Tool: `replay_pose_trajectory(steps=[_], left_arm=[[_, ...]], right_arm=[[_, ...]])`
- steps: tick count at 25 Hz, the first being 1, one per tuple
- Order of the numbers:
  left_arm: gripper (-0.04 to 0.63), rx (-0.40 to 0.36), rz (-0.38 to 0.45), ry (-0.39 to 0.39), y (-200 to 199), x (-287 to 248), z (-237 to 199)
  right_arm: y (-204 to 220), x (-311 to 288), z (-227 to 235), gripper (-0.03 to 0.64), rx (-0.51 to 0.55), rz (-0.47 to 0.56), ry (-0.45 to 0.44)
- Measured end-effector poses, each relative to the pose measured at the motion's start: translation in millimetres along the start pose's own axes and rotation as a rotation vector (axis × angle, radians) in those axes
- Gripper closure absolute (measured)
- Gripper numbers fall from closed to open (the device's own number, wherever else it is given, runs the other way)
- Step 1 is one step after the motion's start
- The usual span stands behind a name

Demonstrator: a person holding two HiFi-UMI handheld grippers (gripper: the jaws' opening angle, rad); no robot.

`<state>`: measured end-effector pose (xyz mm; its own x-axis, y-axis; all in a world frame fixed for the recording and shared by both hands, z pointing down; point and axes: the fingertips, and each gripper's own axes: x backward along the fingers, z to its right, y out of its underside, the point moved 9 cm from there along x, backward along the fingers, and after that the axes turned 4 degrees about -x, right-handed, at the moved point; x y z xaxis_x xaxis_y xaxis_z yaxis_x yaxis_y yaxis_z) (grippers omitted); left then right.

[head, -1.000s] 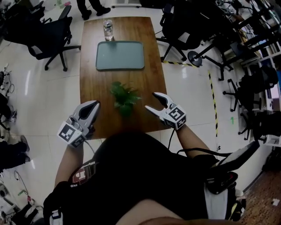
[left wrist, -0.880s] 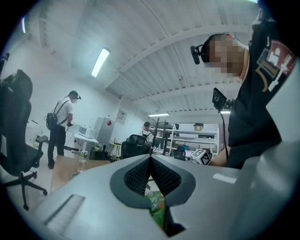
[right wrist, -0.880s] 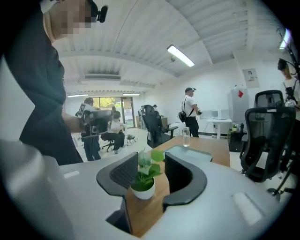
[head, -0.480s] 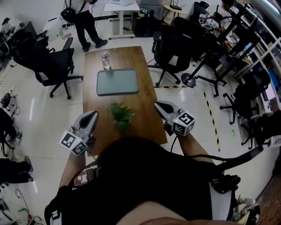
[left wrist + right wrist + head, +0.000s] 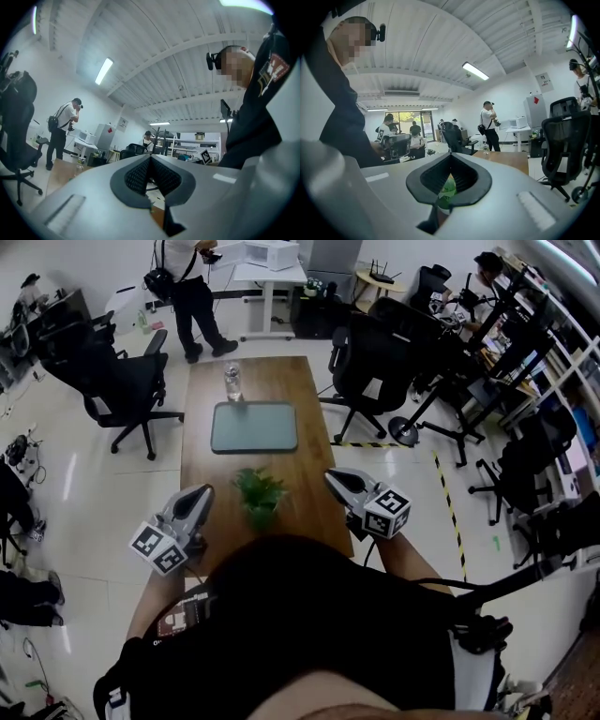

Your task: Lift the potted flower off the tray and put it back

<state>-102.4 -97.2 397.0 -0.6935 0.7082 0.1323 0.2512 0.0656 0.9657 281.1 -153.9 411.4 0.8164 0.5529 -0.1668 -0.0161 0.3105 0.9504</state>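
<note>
left gripper [image 5: 205,490]: pads clenched together, nothing in them, held by the table's front-left corner. potted flower [image 5: 260,495] stands on the wooden table [image 5: 305,507] near the front edge. It's between the two grippers, touching neither, and well short of the tray [image 5: 253,448], which is bare. right gripper [image 5: 329,475]: also clamped shut and empty, near the table's right edge.

Risks, my read:
- Both jaws have to open before going in. Closed tips would shove the flower and could tip it, and it's close to the front edge.
- From above I can't make out the pot under the leaves [image 5: 260,486], so a grab may catch foliage and slip.
- A water bottle [image 5: 232,382] stands just beyond the tray, so an overshoot on the put-down could knock it.

Views:
- Only the head view gives the layout.
- Left gripper view confirms the pads meet. It shows a sliver of wood below and no clear flower.
- Right gripper view shows its pads meeting too, plus green leaves [image 5: 447,190] through the notch beneath, so it looks aimed at the plant.
</note>
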Motion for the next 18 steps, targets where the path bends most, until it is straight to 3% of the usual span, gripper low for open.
replay_pose_trajectory(steps=[18], left_arm=[[0.596,-0.049,-0.028,-0.027,-5.9,3.4,-2.4]], right_arm=[[1.2,1.9,-0.6,0.603,-0.009,-0.005,0.001]])
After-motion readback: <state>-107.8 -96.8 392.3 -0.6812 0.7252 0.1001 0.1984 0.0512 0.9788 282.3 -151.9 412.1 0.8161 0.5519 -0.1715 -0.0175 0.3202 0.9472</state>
